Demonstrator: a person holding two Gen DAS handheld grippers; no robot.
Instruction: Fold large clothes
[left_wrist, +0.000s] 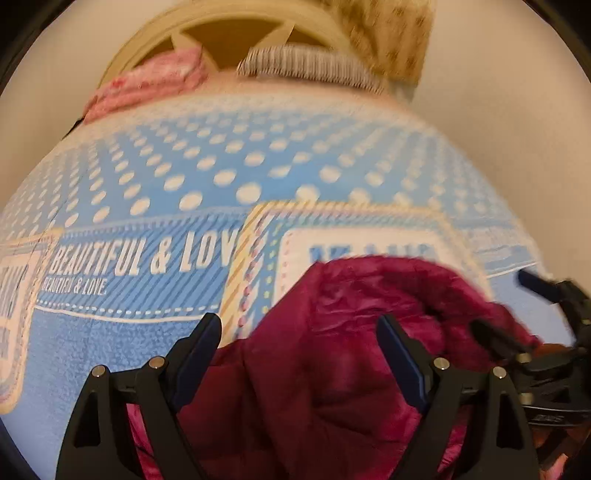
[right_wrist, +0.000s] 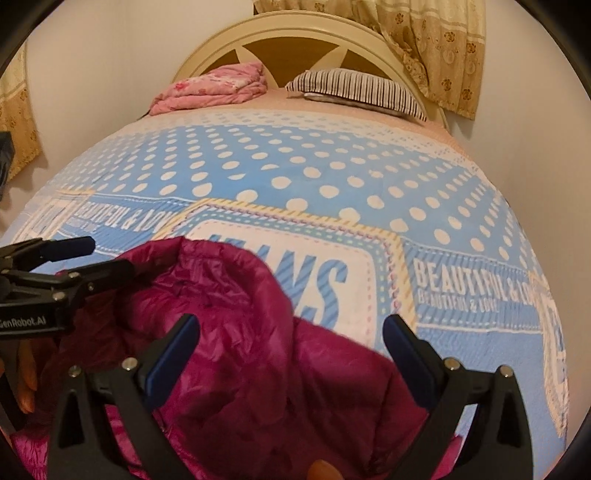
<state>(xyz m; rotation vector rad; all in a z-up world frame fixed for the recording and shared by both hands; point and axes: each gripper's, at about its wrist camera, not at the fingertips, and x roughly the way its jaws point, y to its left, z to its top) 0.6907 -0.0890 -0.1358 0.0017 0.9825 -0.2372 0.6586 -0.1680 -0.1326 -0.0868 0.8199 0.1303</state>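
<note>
on bed (right_wrist: 332, 177), near its foot end: magenta puffer jacket (right_wrist: 240, 332) lies bunched, unfolded; folding barely begun, whole fold left. left gripper (left_wrist: 299, 350) jaws apart over jacket, nothing clamped. right gripper (right_wrist: 291, 350) jaws apart, empty, beside it.

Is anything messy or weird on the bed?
Only the dark pink puffy jacket. It lies bunched and crumpled at the near end of the blue dotted bedspread, not folded yet. The pink blanket and striped pillow sit neatly by the headboard.
</note>
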